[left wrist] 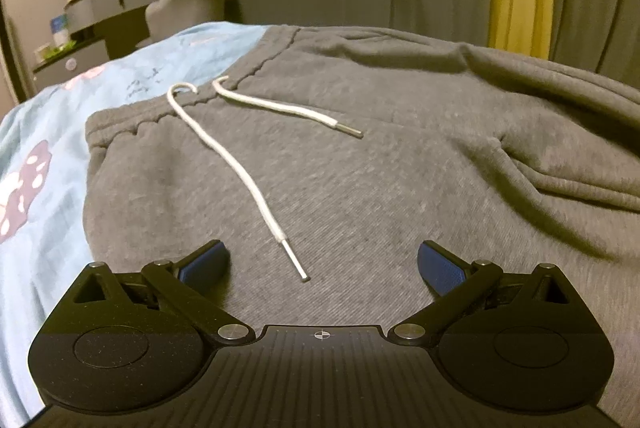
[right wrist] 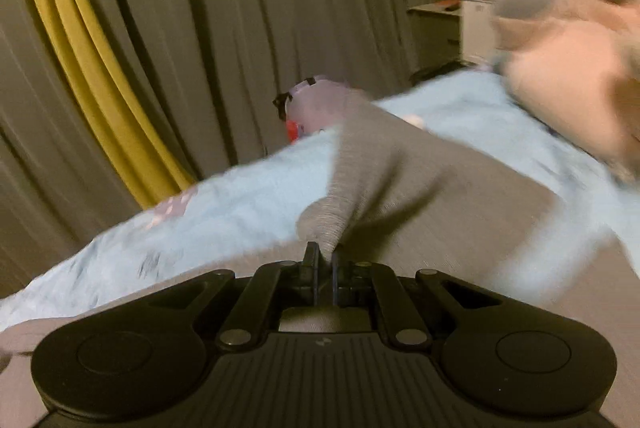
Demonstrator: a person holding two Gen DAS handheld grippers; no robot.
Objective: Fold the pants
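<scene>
Grey knitted sweatpants (left wrist: 360, 156) lie spread across a pale blue patterned bedsheet (left wrist: 44, 132), their ribbed elastic waistband (left wrist: 168, 108) towards the bed's left edge and the legs running off to the right, where the cloth bunches into folds. A white drawstring cord with metal tips (left wrist: 240, 164) trails loose from the waistband over the front of the pants. The left gripper (left wrist: 322, 264) hangs just above the fabric with its blue-padded fingers (left wrist: 204, 262) spread wide and nothing between them; one cord tip lies between the two fingers. The right gripper (right wrist: 326, 268) is clamped tight on a pinched-up fold of the grey cloth (right wrist: 332, 220) near the bed's far edge, the picture there blurred. Grey curtains with a yellow strip (right wrist: 80, 40) hang behind the bed, and a pinkish plush toy (right wrist: 568, 68) rests on the sheet.
</scene>
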